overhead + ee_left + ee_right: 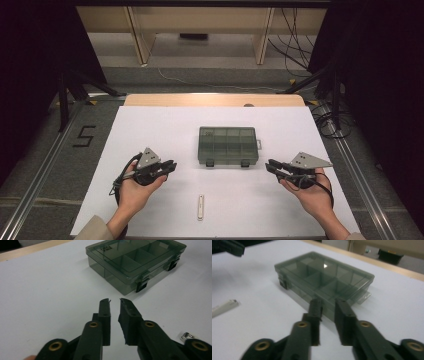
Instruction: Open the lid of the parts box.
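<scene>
Surface: white sheet (pixel 150 130) over the table, dark floor and cables at the top of the high view, and we're looking at a very tidy start.

Box: our smoky compartment box (pixel 228 146) sits mid-frame in the high view, lid down, both black latches (pixel 209 163) on its near edge looking fastened. The compartments seen through the lid look empty, though the tint makes that hard to call.

Stick: a small pale stick (pixel 200 207) lies low centre in the high view, well apart from the box, untouched.

Left gripper: our left gripper (pixel 170 166) hovers lower left of the box, aimed at its left latch. In the left gripper view its jaws stand nearly together, a thin slit between them and nothing in it, with the box (pixel 136 263) in the upper right of that frame.

Right gripper: our right gripper (pixel 271 166) mirrors it at lower right, near the box but not touching. In the right gripper view its jaws are drawn close with nothing between them, the box (pixel 324 281) dead ahead and the stick (pixel 224 307) at the left edge.

Done so far: as we read it, nothing yet: lid shut, stick on the sheet.

Left to do: seemingly everything: free the latches, lift the lid, and very likely bring the stick in.
</scene>
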Demonstrator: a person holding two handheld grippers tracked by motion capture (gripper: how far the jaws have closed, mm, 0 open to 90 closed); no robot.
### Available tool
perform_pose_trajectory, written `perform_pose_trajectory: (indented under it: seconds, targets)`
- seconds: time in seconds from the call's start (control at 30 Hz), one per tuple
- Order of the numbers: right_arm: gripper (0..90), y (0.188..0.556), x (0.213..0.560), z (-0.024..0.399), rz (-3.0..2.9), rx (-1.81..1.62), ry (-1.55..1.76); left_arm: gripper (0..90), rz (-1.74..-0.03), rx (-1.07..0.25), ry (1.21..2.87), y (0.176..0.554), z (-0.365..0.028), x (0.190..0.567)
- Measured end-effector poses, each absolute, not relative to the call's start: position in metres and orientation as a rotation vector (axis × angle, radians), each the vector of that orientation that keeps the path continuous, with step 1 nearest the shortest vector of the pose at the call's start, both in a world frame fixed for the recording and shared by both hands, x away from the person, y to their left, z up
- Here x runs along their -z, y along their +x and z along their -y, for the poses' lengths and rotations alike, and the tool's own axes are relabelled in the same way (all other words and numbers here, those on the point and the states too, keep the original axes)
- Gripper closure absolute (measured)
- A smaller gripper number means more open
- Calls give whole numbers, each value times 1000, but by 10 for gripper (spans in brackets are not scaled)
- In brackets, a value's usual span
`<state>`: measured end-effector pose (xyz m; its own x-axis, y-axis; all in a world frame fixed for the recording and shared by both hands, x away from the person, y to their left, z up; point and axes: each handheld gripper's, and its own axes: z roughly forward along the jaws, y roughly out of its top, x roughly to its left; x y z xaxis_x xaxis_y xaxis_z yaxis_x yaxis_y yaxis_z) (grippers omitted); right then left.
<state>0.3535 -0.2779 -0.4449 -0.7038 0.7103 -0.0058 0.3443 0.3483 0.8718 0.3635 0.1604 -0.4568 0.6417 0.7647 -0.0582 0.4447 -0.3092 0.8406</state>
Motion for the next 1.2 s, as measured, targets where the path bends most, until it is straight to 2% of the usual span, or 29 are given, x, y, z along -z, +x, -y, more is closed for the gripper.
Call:
perform_pose_trajectory:
  seconds: [0.07, 0.17, 0.6, 1.07, 1.13, 1.2]
  targets:
    - [900, 360, 446, 277, -2242, -1274, 934, 864, -948, -439, 1967, 368, -155, 459]
    - [900, 369, 449, 276, -2270, -1245, 952, 893, -931, -442, 1996, 375, -147, 460]
    - [900, 395, 467, 263, -2350, -1158, 1031, 896, -917, -428, 2069, 403, -115, 472]
    - [900, 402, 474, 261, -2382, -1104, 1062, 896, -907, -442, 2116, 413, -108, 482]
    - [900, 403, 475, 261, -2389, -1100, 1051, 895, -873, -435, 2170, 414, -110, 481]
    - [900, 403, 476, 260, -2391, -1094, 1060, 896, -894, -433, 2139, 414, -108, 482]
